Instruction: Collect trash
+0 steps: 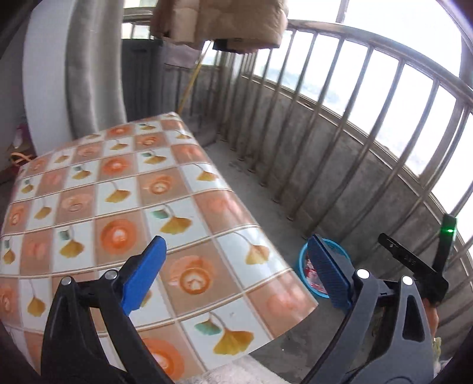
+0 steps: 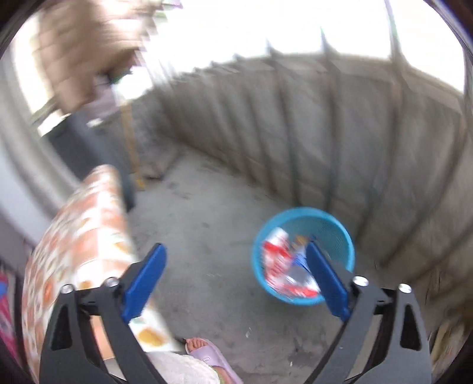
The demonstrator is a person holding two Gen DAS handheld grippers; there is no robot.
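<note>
Balcony: bare concrete floor [image 2: 207, 224], metal railing [image 1: 340, 97] w/ bright daylight behind, table [image 1: 124, 189] in orange tile-print cloth, coat [image 1: 224, 20] hanging overhead.

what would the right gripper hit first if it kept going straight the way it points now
Probably the bare concrete floor, just left of the blue basket. The open right gripper holds nothing, and blur leaves depth uncertain.

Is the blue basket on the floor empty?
No, the blue basket on the concrete floor already holds red-and-white wrappers.

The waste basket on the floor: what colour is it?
Light blue waste basket, clearest in the right wrist view.
</note>
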